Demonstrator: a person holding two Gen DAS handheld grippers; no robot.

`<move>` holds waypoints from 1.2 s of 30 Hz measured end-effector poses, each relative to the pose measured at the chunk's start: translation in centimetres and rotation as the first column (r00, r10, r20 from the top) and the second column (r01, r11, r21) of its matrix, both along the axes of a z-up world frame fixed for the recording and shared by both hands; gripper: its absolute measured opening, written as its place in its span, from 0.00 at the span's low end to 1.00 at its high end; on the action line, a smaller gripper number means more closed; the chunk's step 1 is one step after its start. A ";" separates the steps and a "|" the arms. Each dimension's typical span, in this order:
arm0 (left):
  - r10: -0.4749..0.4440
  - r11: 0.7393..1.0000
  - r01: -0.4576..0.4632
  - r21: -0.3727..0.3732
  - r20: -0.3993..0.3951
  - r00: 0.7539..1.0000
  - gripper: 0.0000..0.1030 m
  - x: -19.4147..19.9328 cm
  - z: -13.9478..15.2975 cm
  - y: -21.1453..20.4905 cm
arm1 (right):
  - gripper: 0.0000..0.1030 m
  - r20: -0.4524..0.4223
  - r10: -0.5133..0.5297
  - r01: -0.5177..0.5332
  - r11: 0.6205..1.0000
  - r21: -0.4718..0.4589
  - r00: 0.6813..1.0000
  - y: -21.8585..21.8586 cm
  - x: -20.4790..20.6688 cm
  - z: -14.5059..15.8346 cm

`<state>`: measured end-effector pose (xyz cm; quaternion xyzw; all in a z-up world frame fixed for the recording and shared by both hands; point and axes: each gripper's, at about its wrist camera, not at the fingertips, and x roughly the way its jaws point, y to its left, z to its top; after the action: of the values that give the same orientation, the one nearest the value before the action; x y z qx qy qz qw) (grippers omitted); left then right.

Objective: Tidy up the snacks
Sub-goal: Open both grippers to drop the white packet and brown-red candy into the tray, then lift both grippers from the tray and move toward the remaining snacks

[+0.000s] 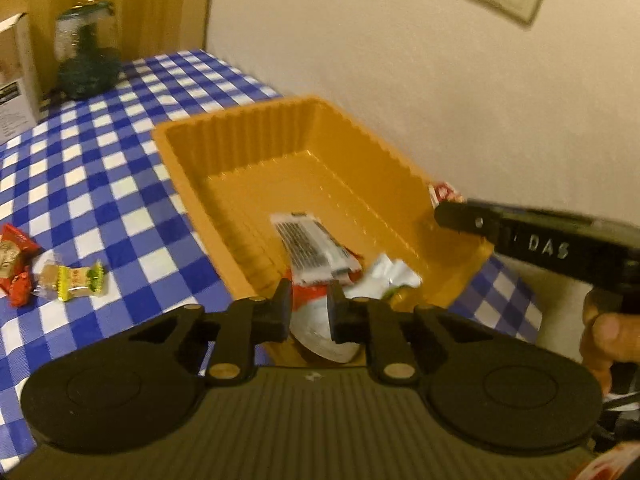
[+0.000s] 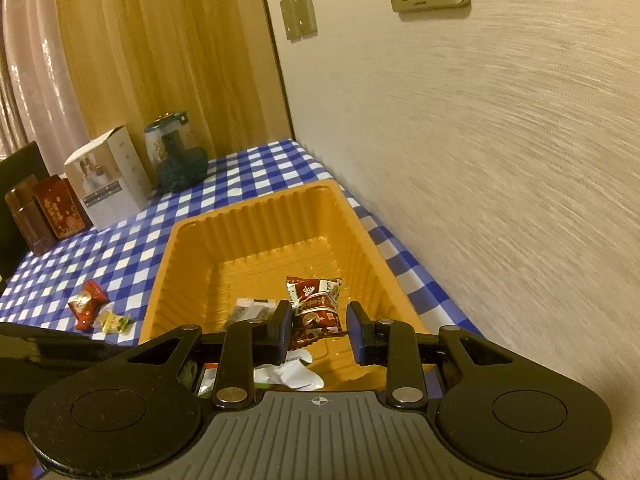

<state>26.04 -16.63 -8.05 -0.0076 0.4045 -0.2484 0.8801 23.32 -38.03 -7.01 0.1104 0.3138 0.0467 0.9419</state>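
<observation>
- Left tongs are hovering over the near end of the orange tray, parted narrowly around a red-and-white packet, contact unclear.
- Right tongs are standing wide above a dark red snack lying in the tray.
- Two wrapped sweets are lying left of the tray on the checked table.

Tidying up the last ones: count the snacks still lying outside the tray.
2, both on the tablecloth left of the orange tray: a red packet and a yellow-green candy beside it. Others may be hidden.
</observation>
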 end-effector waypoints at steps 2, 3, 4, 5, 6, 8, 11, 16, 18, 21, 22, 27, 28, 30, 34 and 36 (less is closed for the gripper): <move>0.025 1.000 -0.025 -0.009 0.011 1.000 0.14 0.0 0.4 0.9 | 0.29 -0.003 0.003 -0.003 1.000 0.010 1.000 0.1 0.1 -0.1; 0.035 0.999 -0.035 -0.012 0.017 0.999 0.14 0.0 0.6 1.2 | 0.29 -0.002 0.013 -0.013 1.000 0.019 1.000 0.1 0.2 -0.2; 0.046 0.999 -0.045 -0.017 0.022 0.999 0.14 -0.1 0.7 1.5 | 0.30 0.000 0.024 -0.024 0.999 0.033 1.000 0.2 0.3 -0.2; 0.055 0.998 -0.054 -0.023 0.026 0.998 0.14 -0.1 0.9 1.8 | 0.31 0.000 0.029 -0.029 0.998 0.051 1.000 0.2 0.4 -0.3; 0.060 0.998 -0.059 -0.028 0.028 0.998 0.14 -0.1 1.0 2.0 | 0.41 0.000 0.022 -0.022 0.997 0.071 1.000 0.1 0.4 -0.3; 0.068 0.997 -0.067 -0.032 0.029 0.997 0.17 -0.2 1.2 2.2 | 0.58 0.008 0.008 -0.008 0.995 0.104 1.000 -0.2 0.4 -0.3; 0.073 0.997 -0.072 -0.029 0.034 0.997 0.18 -0.6 1.4 2.5 | 0.58 0.007 -0.008 0.007 0.995 0.100 1.000 -0.5 0.1 0.0; 0.095 0.995 -0.094 -0.029 0.039 0.995 0.24 -1.6 1.8 3.0 | 0.58 -0.006 -0.032 0.032 0.996 0.085 0.999 -0.7 -0.8 0.9; 0.102 0.995 -0.101 -0.026 0.042 0.994 0.30 -2.1 2.2 3.3 | 0.59 -0.007 -0.036 0.036 0.996 0.077 0.999 -0.5 -1.5 1.3; 0.116 0.993 -0.115 -0.023 0.038 0.993 0.37 -3.1 2.8 3.9 | 0.59 -0.003 -0.034 0.034 0.997 0.075 0.999 0.2 -2.9 2.1; 0.122 0.992 -0.121 -0.022 0.039 0.992 0.38 -3.4 2.9 4.2 | 0.59 -0.003 -0.032 0.032 0.997 0.076 0.999 0.4 -3.5 2.3; 0.141 0.990 -0.140 -0.016 0.039 0.989 0.44 -5.3 3.6 5.2 | 0.63 -0.006 -0.022 0.022 0.996 0.087 1.000 2.1 -5.9 3.2; 0.143 0.990 -0.143 -0.013 0.038 0.989 0.45 -5.7 3.7 5.5 | 0.63 -0.006 -0.021 0.022 0.996 0.089 1.000 2.4 -6.3 3.4; 0.152 0.988 -0.152 -0.005 0.042 0.987 0.52 -6.6 3.9 5.9 | 0.66 -0.006 -0.020 0.020 0.996 0.091 1.000 2.9 -7.1 3.8; 0.178 0.984 -0.178 0.005 0.052 0.983 0.56 -8.4 4.7 7.0 | 0.67 -0.016 -0.017 0.019 0.996 0.090 1.000 3.9 -8.6 4.4; 0.199 0.980 -0.199 0.000 0.054 0.979 0.67 -9.2 5.0 7.6 | 0.68 -0.016 -0.018 0.019 0.996 0.091 1.000 4.2 -9.1 4.7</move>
<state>16.87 -9.06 -3.09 -0.0389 0.3785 -0.1582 0.9111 14.24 -33.78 -2.30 0.1566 0.3174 0.0515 0.9339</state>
